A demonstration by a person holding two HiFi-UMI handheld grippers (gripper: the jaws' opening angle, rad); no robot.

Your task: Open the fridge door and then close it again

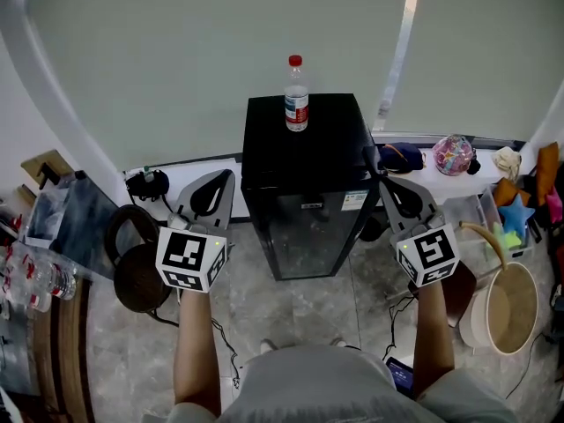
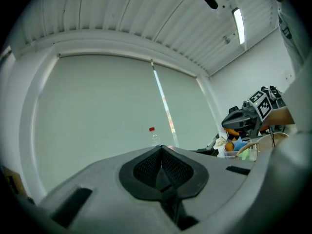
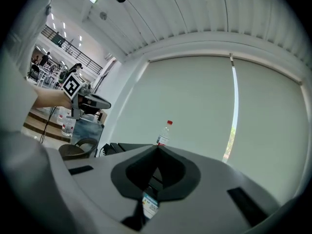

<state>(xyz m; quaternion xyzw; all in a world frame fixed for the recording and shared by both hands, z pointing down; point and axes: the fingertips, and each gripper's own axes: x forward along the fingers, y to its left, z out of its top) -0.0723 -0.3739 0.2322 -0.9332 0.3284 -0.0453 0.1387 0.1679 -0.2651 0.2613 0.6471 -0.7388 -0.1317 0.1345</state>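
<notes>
A small black fridge point(image 1: 304, 161) stands on the floor against the wall, its glass door point(image 1: 307, 236) closed. A clear water bottle with a red cap point(image 1: 296, 95) stands on its top, and shows in the left gripper view point(image 2: 153, 136) and the right gripper view point(image 3: 165, 133). My left gripper point(image 1: 226, 179) hangs just left of the fridge, jaws shut and empty, meeting at one line point(image 2: 161, 148). My right gripper point(image 1: 372, 157) is held at the fridge's right side, also shut with nothing in it point(image 3: 157, 148). Neither touches the fridge.
A dark round stool point(image 1: 141, 276) and cables lie at the left, with water bottles point(image 1: 35, 280) on a wooden surface beyond. A beige bucket point(image 1: 509, 307) stands at the right. The windowsill point(image 1: 441, 179) carries toys and a clear box.
</notes>
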